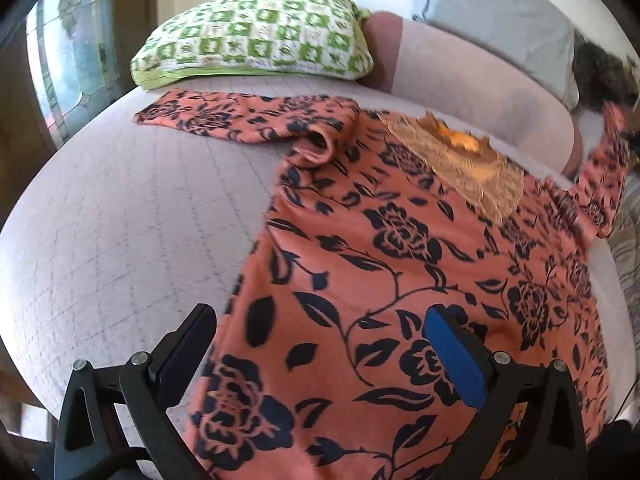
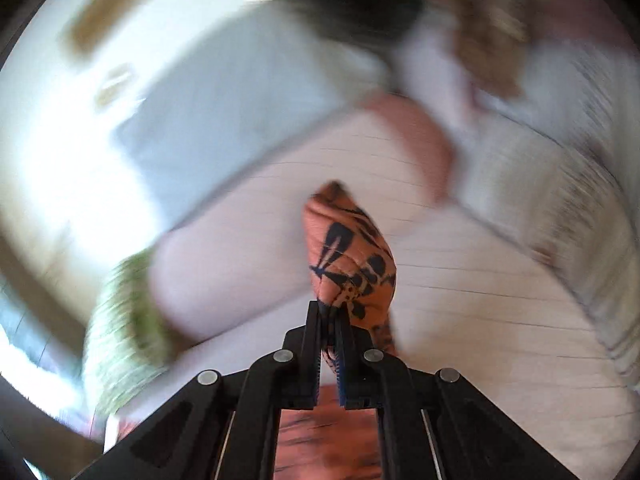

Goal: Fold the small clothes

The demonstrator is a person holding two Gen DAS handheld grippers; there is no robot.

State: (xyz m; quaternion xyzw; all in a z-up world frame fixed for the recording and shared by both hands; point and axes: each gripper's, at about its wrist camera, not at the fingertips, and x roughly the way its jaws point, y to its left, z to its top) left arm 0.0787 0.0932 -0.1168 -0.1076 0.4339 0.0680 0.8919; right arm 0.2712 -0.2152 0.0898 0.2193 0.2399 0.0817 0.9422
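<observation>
- Left wrist view had my left gripper spread wide, its 2 fingers low in the picture with nothing between them but air and cloth below.
- I saw the blue pad on the right-hand finger over the print, while the other finger sat over the bare quilted cover just off the cloth's edge.
- Beneath them lay the orange floral top, spread fairly flat on the cover, chest up, with a gold lace panel at its neckline.
- One sleeve stretched out flat toward a green-and-white checked cushion that rested at the far side of the cover.
- I could see the opposite sleeve lifted off the cover at the far right of that picture.
- Right wrist view showed my right gripper pinched closed on a fold of that same orange fabric, which bunched up and stood past the fingertips.
- More of the orange print showed blurred under that gripper's frame.
- I made out the pale quilted surface behind it, a grey pillow beyond that, and the green cushion smeared at the lower left; the rest was too blurred to tell.
</observation>
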